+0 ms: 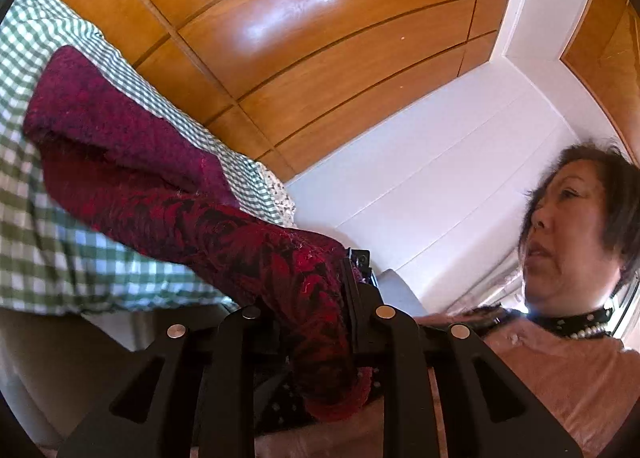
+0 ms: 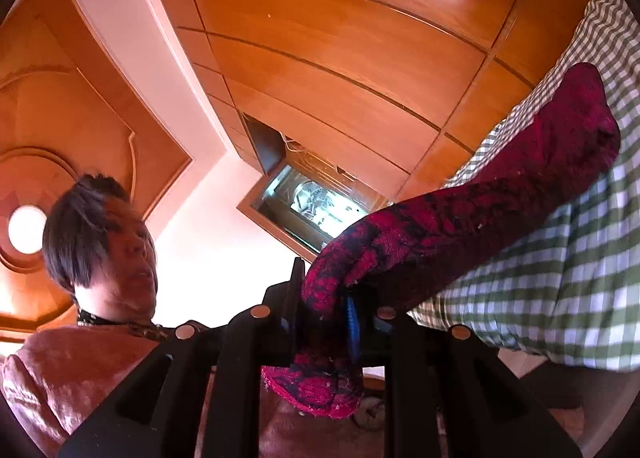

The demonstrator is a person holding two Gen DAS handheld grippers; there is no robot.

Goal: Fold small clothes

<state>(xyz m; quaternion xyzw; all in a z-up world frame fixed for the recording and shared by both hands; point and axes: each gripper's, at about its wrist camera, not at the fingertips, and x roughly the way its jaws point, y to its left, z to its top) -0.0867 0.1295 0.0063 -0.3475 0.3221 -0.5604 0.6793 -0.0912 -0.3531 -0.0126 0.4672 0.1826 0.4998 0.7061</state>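
Left gripper (image 1: 316, 322): clamped on the cuff end of a dark red patterned sock (image 1: 168, 178), fabric bunched between the jaws and spilling below them. Toe end stretching away up and to the left of the claw, over a green checked cloth (image 1: 60, 250). Wooden panelling (image 1: 280, 38) beyond; person's face (image 1: 568, 226) off to the right of the claw.

Right gripper (image 2: 328, 322): likewise closed on the sock (image 2: 500, 210), knit crumpled in the narrow gap, toe end running up and to the right over the checked cloth (image 2: 560, 278).

Handling, by judgement: light, soft, limp, somewhat stretchy; sags wherever unsupported, not fragile, little slip on the thick knit. Best taken at the cuff edge, as now, or at the toe for folding end to end.
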